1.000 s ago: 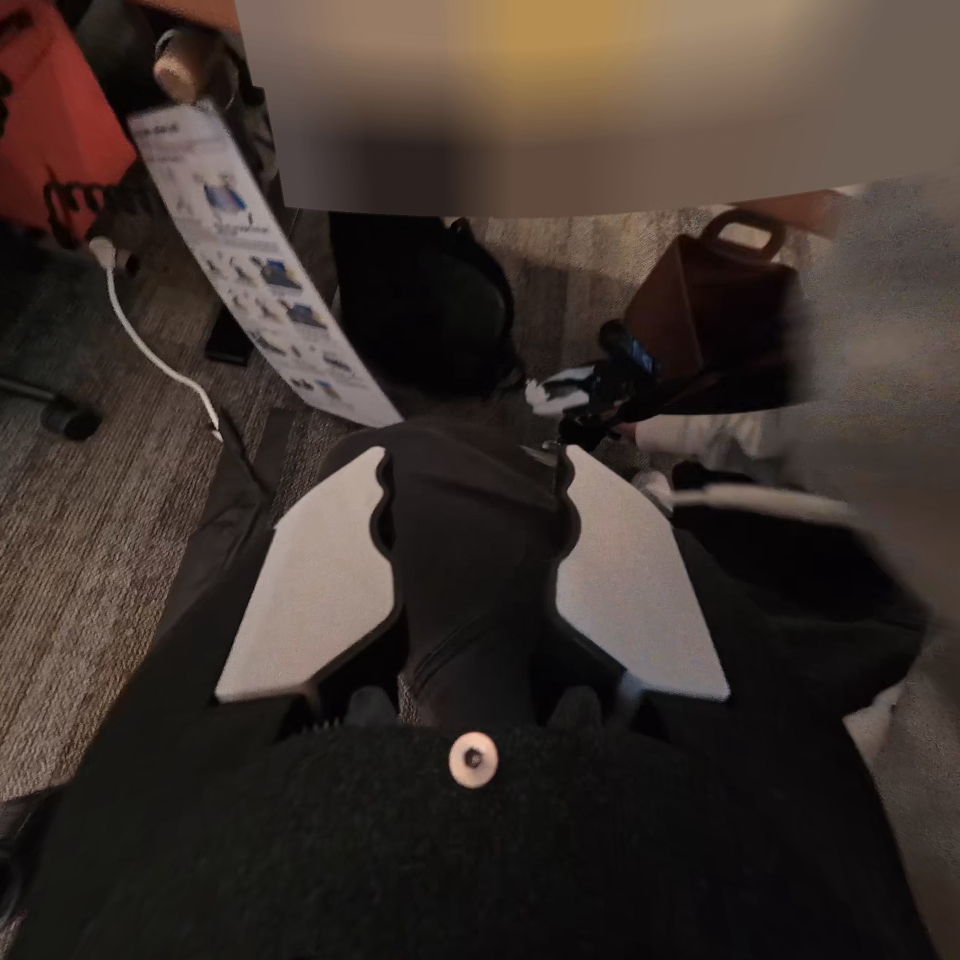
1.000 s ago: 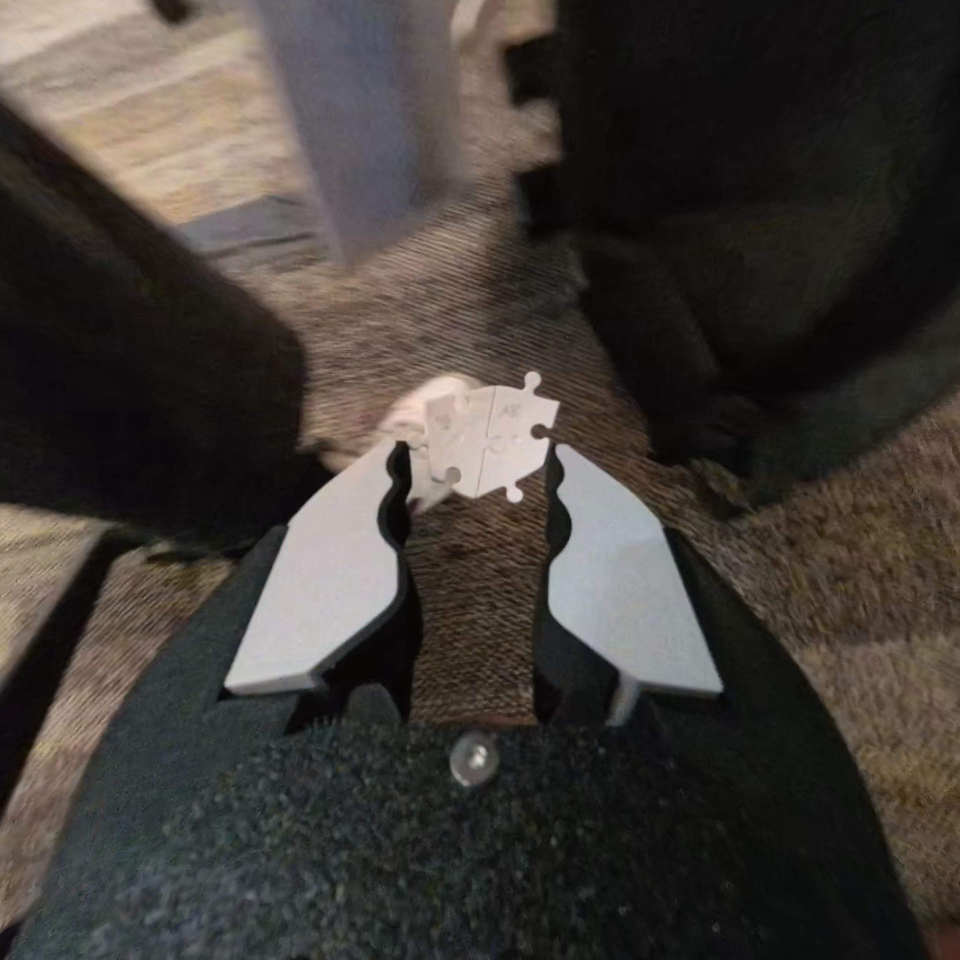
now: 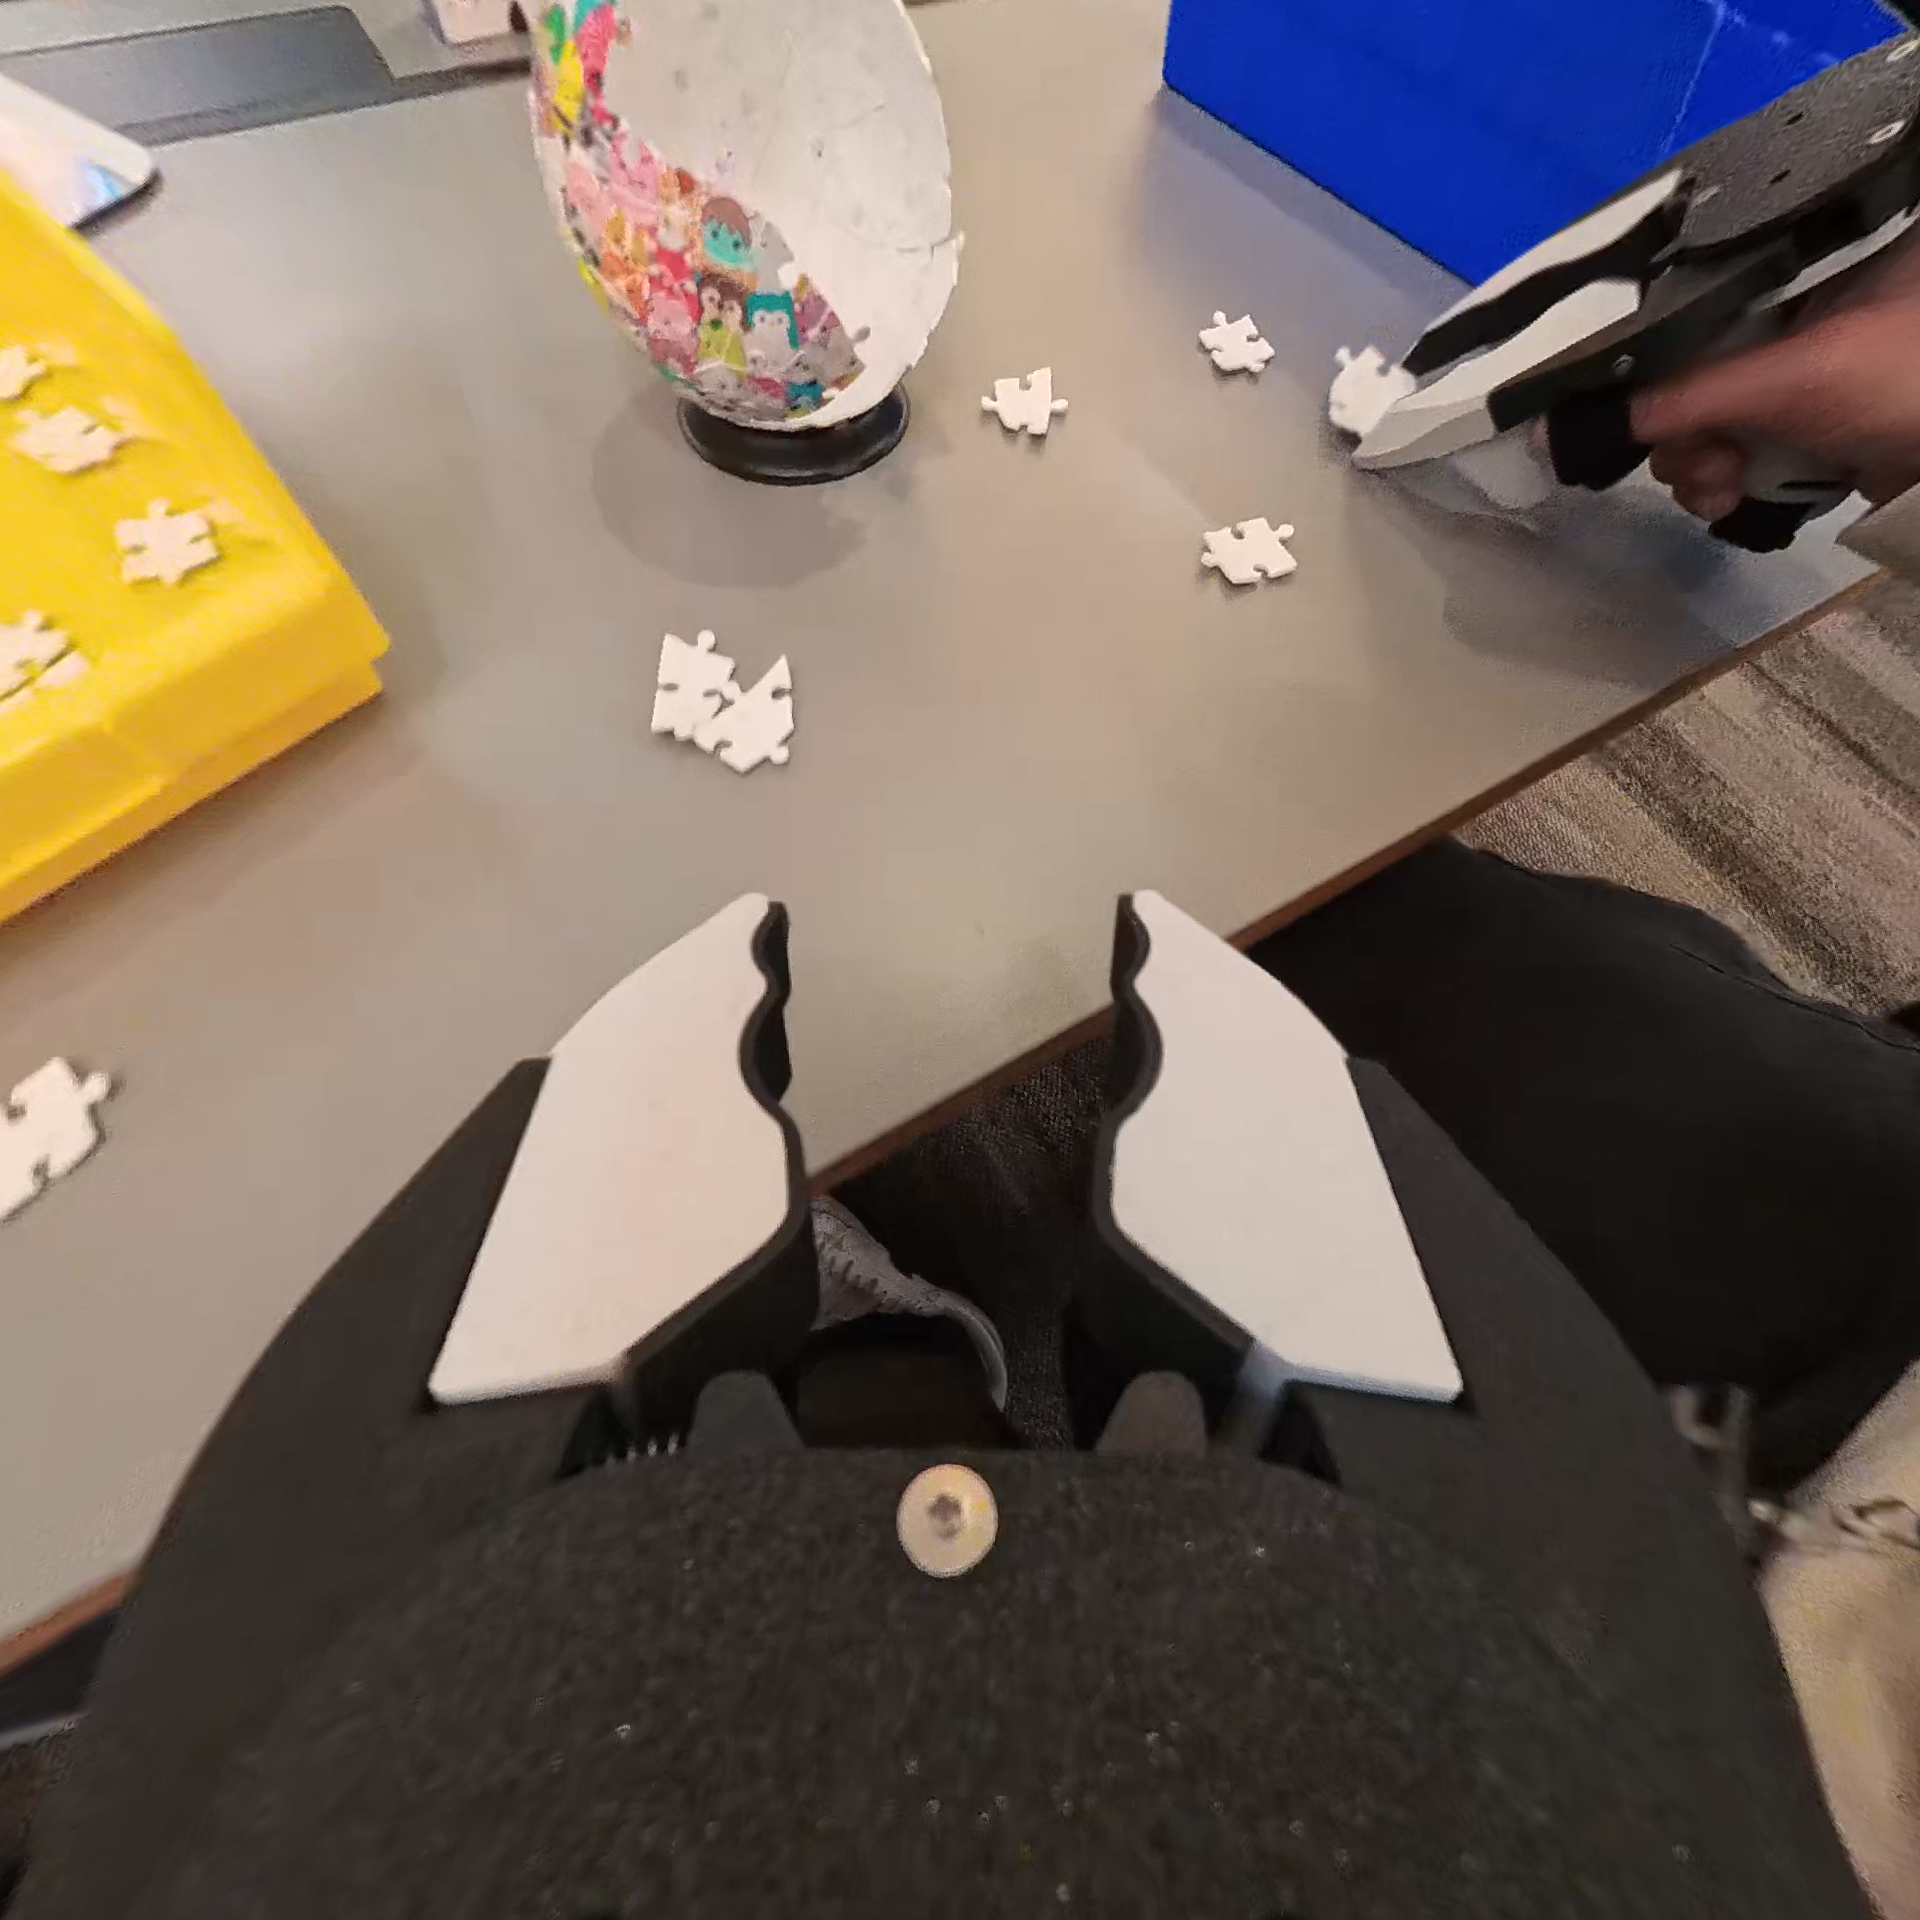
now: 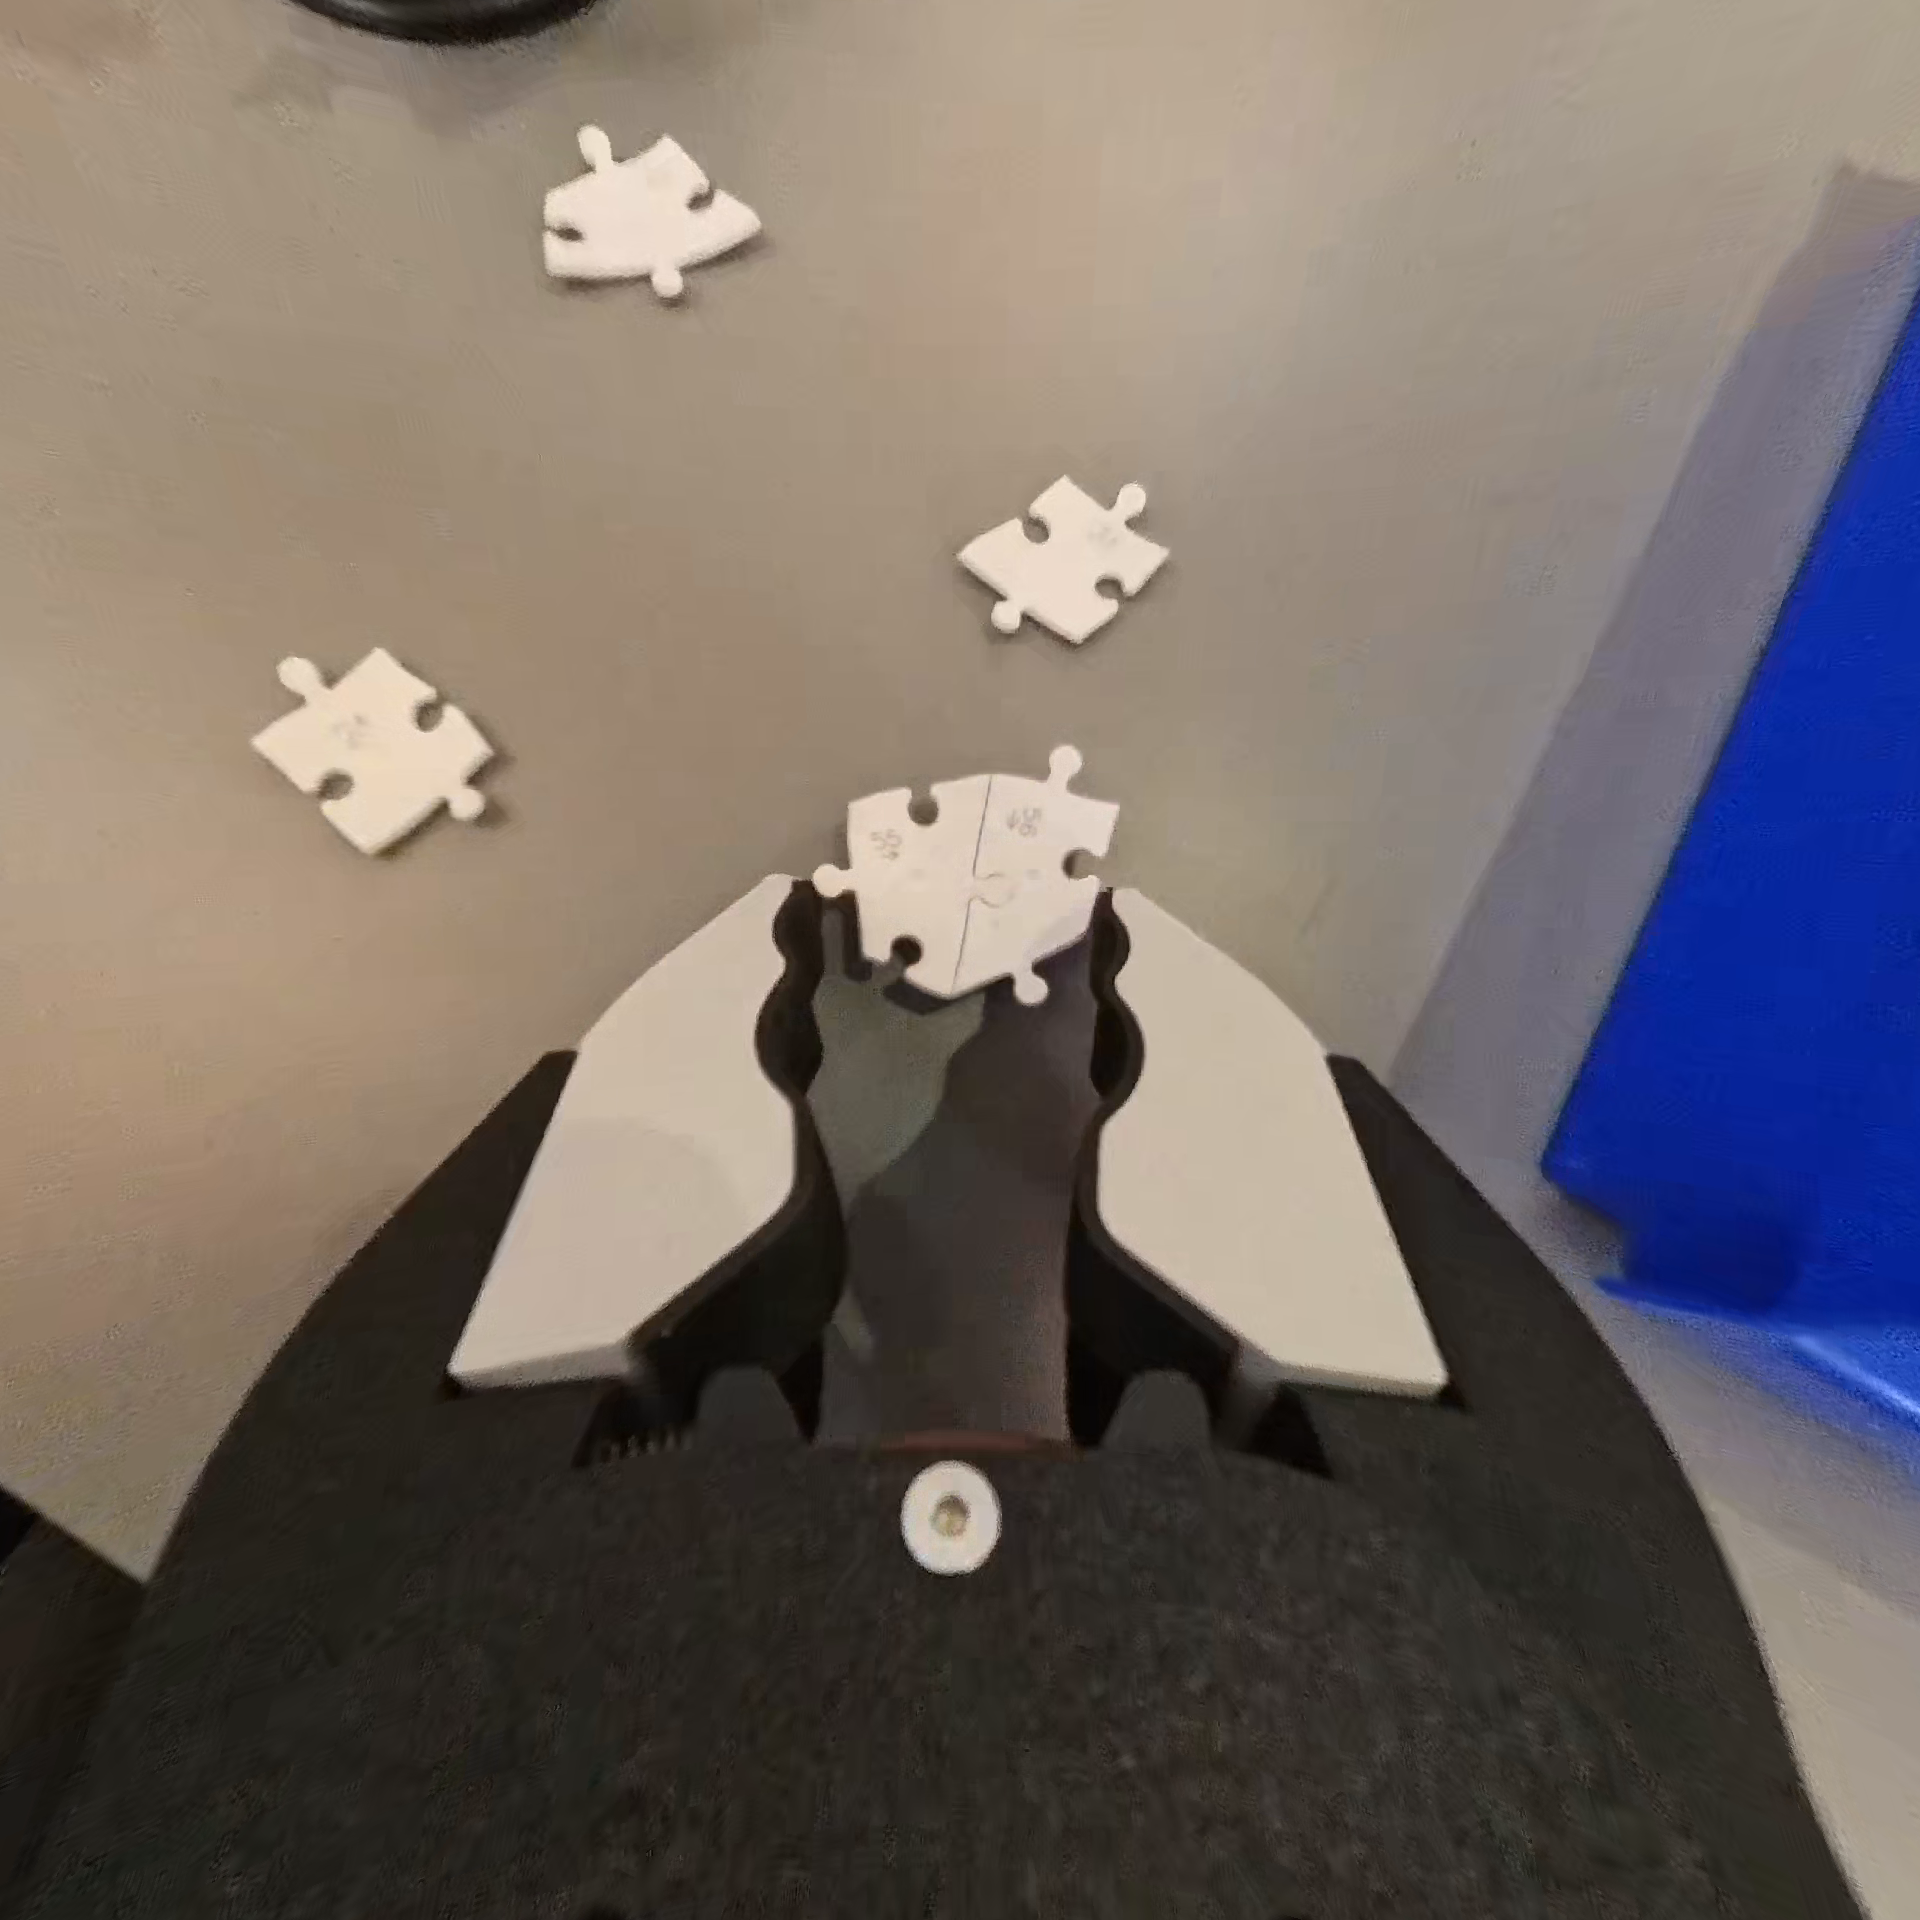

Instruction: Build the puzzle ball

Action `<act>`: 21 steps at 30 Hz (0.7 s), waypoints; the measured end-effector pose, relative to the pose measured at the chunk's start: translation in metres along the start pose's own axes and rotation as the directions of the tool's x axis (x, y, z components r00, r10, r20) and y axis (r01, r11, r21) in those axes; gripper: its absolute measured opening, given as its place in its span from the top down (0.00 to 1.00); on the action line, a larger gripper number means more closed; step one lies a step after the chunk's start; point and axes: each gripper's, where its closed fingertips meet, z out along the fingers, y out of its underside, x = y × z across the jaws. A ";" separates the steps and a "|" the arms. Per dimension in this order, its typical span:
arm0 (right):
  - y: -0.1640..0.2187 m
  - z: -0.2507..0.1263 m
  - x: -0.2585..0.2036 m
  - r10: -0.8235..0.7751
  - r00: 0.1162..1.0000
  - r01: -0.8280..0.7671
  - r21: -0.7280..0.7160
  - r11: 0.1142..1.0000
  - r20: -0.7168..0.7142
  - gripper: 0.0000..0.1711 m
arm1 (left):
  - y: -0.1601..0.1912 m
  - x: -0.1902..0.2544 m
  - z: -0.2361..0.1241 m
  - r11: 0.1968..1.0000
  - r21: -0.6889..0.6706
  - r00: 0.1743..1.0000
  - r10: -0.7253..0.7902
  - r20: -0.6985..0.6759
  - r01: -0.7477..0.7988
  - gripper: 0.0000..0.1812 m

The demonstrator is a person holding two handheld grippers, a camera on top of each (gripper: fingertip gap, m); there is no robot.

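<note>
While I look out over the grey table [image 3: 935, 727], the biggest things are the yellow bin [image 3: 156, 623] off to my left and the blue bin [image 3: 1507, 114] at the far right corner. Next down, the half-built puzzle ball [image 3: 748, 208] stands upright on its black ring stand [image 3: 795, 436] near the far middle, its white inner side facing me, colourful print along the left edge. My left gripper [image 3: 951, 914] hangs over the near table edge, jaws spread wide, nothing between them. My right gripper [image 4: 951, 904] is low by the blue bin, tips pinching a joined pair of pieces [image 4: 971, 883], white backs up. Three loose pieces [image 4: 1065, 556] lie just beyond it on the table. Another joined pair [image 3: 727, 701] lies mid-table, in front of the ball.
</note>
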 end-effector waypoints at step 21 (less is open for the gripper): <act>-0.060 -0.032 -0.089 -0.267 0.942 0.189 0.338 0.922 0.203 0.78 | -0.035 -0.019 0.063 0.996 -0.037 0.992 0.076 -0.103 -0.080 0.70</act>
